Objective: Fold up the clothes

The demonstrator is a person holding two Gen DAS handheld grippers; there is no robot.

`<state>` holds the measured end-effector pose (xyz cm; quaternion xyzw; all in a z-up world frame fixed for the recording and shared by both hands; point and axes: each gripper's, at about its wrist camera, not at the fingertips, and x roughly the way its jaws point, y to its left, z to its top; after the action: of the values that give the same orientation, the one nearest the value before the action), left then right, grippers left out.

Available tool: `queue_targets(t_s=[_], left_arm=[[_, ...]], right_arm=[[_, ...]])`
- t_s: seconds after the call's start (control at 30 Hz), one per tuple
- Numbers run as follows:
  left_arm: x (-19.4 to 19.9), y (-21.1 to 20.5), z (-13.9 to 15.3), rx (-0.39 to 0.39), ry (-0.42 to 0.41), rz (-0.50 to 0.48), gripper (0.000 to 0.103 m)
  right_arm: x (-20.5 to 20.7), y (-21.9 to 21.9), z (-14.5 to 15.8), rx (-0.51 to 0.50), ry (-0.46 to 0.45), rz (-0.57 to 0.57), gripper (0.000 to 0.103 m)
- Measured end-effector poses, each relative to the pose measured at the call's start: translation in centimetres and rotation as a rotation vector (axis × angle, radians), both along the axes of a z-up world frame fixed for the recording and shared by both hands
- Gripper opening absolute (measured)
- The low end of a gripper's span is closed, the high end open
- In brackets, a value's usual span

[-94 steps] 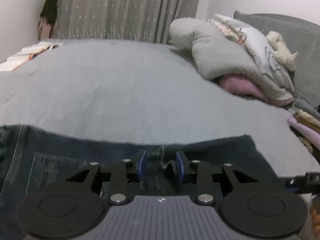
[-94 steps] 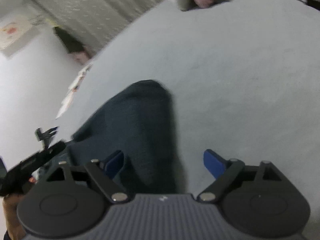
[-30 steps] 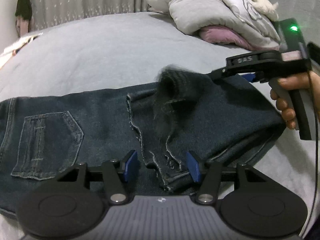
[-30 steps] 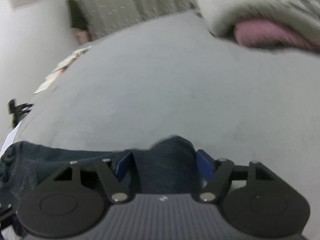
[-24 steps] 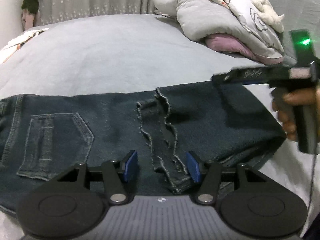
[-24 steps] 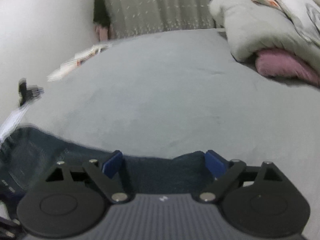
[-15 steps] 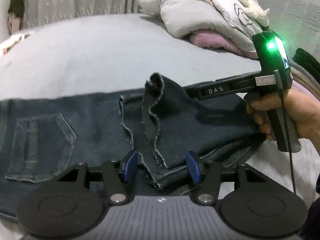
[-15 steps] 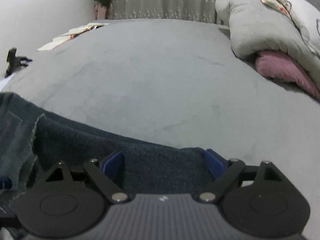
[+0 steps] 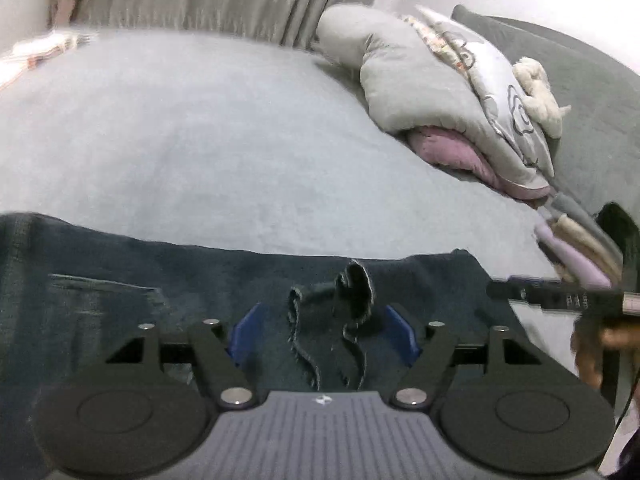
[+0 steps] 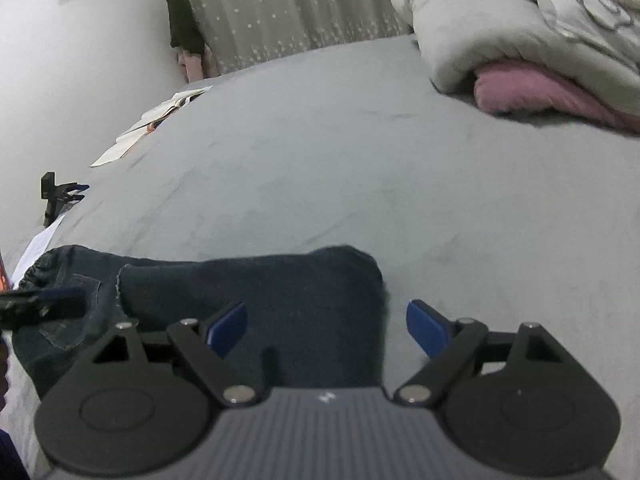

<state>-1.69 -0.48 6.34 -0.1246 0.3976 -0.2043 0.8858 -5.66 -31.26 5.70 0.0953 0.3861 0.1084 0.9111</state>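
So far the dark jeans (image 9: 200, 276) lie across the near edge of the grey bed (image 9: 200, 140), and the leg end appears to have been brought over onto the body of the garment, its frayed hems (image 9: 352, 280) standing up crumpled rather than flat. The left gripper (image 9: 322, 332) is opening, the hems between its blue pads but not visibly pressed. The right gripper (image 10: 326, 326) stands spread wide over the folded denim edge (image 10: 280, 280), gripping nothing. Judged from this, one fold is roughly made; the hems need flattening, and at least one more fold seems left. A heap of bedding (image 9: 440, 100) sits well apart at the far right.
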Motion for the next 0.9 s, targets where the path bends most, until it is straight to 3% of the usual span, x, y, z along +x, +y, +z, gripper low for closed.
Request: queue_targets(t_s=[0.17, 0.27, 0.3, 0.37, 0.4, 0.43, 0.5, 0.57, 0.67, 0.8, 0.83, 0.87, 0.9], left_arm=[[1.5, -2.2, -1.7, 0.071, 0.002, -0.067, 0.067], [1.5, -3.3, -2.2, 0.059, -0.024, -0.095, 0.066], [1.5, -3.6, -2.2, 0.058, -0.034, -0.106, 0.052], [1.5, -4.3, -2.4, 0.057, -0.053, -0.127, 0.022], [1.8, -4.2, -2.2, 0.023, -0.051, -0.125, 0.015], [2.1, -4.1, -2.1, -0.015, -0.049, -0.123, 0.014], [2.8, -3.9, -1.8, -0.089, -0.043, -0.117, 0.013], [3.4, -3.7, -1.5, -0.152, -0.042, -0.11, 0.013], [4.1, -3.7, -1.2, -0.209, -0.057, -0.106, 0.013], [4.2, -4.0, -2.2, -0.179, -0.015, -0.097, 0.017], [4.3, -3.7, -2.5, -0.174, 0.0, -0.086, 0.019], [4.4, -3.5, -2.7, -0.169, 0.014, -0.075, 0.024], [4.5, -3.1, -2.6, -0.164, 0.015, -0.063, 0.027]], right_arm=[[0.4, -0.4, -0.6, 0.01, 0.021, 0.008, 0.087], [0.9, -0.2, -1.0, 0.013, 0.032, 0.02, 0.084], [1.2, -0.1, -1.3, 0.008, 0.034, 0.018, 0.08], [1.4, -0.3, -1.6, 0.029, 0.045, 0.015, 0.049], [1.5, -0.4, -1.9, 0.057, 0.053, 0.016, 0.044], [1.4, -0.3, -1.9, 0.061, 0.048, 0.011, 0.033], [1.1, -0.7, -1.8, 0.111, 0.034, -0.026, 0.022], [0.7, -1.5, -1.7, 0.178, 0.023, -0.067, 0.017], [0.0, -2.9, -1.7, 0.263, -0.002, -0.134, 0.017], [-0.7, -3.2, -2.1, 0.249, 0.004, -0.13, 0.02], [-0.6, -3.3, -2.1, 0.244, 0.01, -0.125, 0.029], [-0.6, -3.2, -2.3, 0.215, 0.026, -0.109, 0.05], [-0.5, -3.1, -2.4, 0.168, 0.043, -0.097, 0.062]])
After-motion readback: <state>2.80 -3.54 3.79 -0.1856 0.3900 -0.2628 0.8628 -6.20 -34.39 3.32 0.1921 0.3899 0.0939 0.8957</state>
